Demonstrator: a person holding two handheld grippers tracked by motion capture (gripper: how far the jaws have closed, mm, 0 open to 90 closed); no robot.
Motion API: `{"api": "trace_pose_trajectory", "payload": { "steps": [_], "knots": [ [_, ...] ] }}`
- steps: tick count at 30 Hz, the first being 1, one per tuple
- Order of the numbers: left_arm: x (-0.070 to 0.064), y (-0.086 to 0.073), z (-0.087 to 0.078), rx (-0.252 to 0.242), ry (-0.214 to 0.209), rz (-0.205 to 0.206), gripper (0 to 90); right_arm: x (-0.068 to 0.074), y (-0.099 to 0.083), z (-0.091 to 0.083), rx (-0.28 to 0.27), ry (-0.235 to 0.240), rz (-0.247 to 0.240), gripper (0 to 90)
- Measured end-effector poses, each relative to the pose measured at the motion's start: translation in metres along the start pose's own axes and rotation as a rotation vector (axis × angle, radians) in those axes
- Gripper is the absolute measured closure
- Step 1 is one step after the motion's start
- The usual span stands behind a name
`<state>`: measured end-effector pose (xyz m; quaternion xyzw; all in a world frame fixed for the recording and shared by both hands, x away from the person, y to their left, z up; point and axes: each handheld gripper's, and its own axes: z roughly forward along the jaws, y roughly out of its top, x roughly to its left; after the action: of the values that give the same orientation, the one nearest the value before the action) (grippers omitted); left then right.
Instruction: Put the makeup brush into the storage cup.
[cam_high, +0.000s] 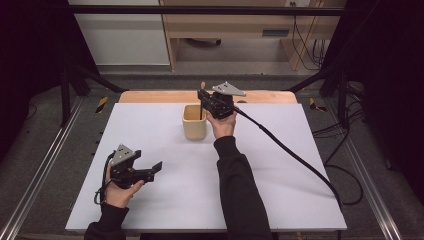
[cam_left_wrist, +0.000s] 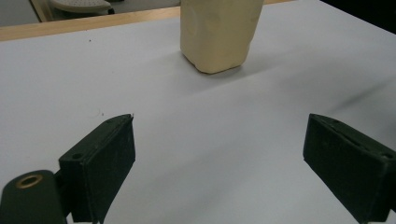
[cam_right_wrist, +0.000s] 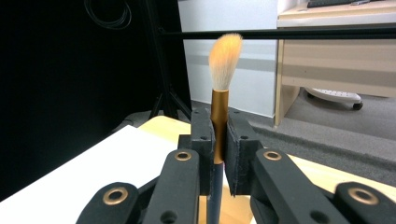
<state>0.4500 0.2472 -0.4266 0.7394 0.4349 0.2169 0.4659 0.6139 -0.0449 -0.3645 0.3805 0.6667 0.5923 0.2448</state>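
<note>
A cream square cup (cam_high: 194, 122) stands on the white table (cam_high: 150, 200) near its far middle; the left gripper view has the cup (cam_left_wrist: 218, 32) ahead. My right gripper (cam_high: 204, 95) hovers just above the cup's right rim, shut on a makeup brush (cam_right_wrist: 220, 93) with a copper ferrule and pale orange bristles pointing up. The brush's dark handle (cam_high: 201, 109) reaches down into the cup. My left gripper (cam_high: 155, 170) rests low at the front left, open, its jaws (cam_left_wrist: 219, 163) wide apart with bare table between them.
A wooden strip (cam_high: 150, 96) edges the table's far side. Black frame bars (cam_high: 200, 10) and a wooden desk (cam_high: 240, 25) stand beyond it. A thick black cable (cam_high: 295, 155) trails from my right gripper across the table's right half.
</note>
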Motion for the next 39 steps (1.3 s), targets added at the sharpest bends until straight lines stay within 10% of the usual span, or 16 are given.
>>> {"api": "trace_pose_trajectory", "payload": {
  "steps": [39],
  "knots": [
    [-0.001, -0.001, 0.002, 0.013, 0.005, 0.007, 8.9, 0.012, -0.042, 0.011, 0.141, -0.009, -0.033, 79.3]
  ]
}}
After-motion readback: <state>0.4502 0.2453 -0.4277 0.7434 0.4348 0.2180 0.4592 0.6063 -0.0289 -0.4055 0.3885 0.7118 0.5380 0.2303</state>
